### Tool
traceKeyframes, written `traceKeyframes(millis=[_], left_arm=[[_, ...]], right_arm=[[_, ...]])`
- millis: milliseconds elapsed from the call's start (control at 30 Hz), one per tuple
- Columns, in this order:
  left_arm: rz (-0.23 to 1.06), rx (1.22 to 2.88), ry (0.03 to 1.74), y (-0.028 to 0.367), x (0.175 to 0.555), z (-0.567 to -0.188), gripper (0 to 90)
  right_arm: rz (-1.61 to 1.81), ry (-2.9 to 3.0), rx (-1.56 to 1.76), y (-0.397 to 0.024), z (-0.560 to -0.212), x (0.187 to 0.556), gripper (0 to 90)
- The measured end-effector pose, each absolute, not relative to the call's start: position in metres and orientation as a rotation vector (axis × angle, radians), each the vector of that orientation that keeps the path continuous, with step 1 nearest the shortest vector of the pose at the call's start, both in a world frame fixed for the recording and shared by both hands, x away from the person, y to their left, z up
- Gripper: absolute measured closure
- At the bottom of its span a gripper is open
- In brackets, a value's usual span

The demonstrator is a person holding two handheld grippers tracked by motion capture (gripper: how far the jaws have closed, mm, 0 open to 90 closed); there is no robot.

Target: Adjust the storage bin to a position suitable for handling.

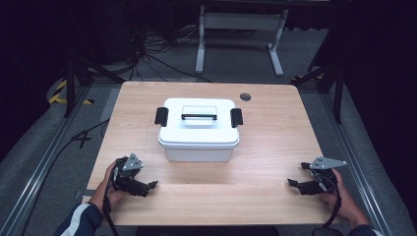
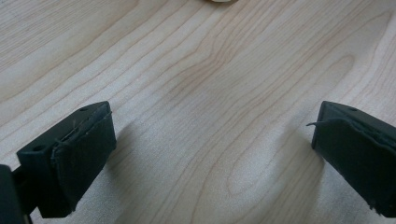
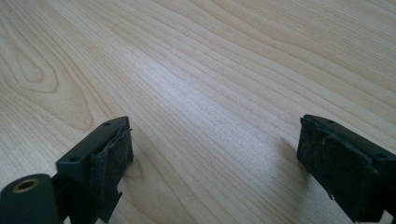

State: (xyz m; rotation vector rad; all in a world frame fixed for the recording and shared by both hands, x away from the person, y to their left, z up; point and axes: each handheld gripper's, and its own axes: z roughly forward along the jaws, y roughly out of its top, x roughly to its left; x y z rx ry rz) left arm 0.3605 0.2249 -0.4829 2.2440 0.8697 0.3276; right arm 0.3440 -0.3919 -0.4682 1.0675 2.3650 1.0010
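A white plastic box (image 1: 198, 130) with a black carry handle (image 1: 199, 116) and a black latch at each end stands lid-on in the middle of the wooden table (image 1: 265, 147). My left gripper (image 1: 150, 187) rests near the front left edge, jaws pointing right, open and empty. Over bare wood its own view has the left gripper (image 2: 212, 154) with jaws wide apart. My right gripper (image 1: 293, 183) lies at the front right, jaws pointing left, open with nothing between them. The right gripper (image 3: 215, 161) also stands wide over plain wood.
A dark round grommet (image 1: 245, 97) sits at the table's back right. Behind the table stand a white metal frame (image 1: 239, 29), loose cables (image 1: 147, 54) on the grey floor and black stands at both sides.
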Motion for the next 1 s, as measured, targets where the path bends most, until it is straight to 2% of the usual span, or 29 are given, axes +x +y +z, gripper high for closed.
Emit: traceKeyframes(millis=[367, 567, 833, 1000], left_arm=[[0.326, 2.248, 0.841, 0.226, 0.362, -0.483, 0.4], [0.319, 2.256, 0.835, 0.226, 0.365, -0.483, 0.1], [0.305, 2.265, 0.826, 0.226, 0.366, -0.482, 0.0], [0.312, 2.257, 0.829, 0.226, 0.365, -0.483, 0.4]], right_arm=[[1.005, 2.382, 1.042, -0.393, -0.468, 0.344, 11.0], [1.001, 2.364, 1.027, -0.395, -0.465, 0.335, 23.5], [1.017, 2.427, 0.956, -0.393, -0.455, 0.337, 24.7], [0.993, 2.45, 0.918, -0.392, -0.449, 0.341, 31.3]])
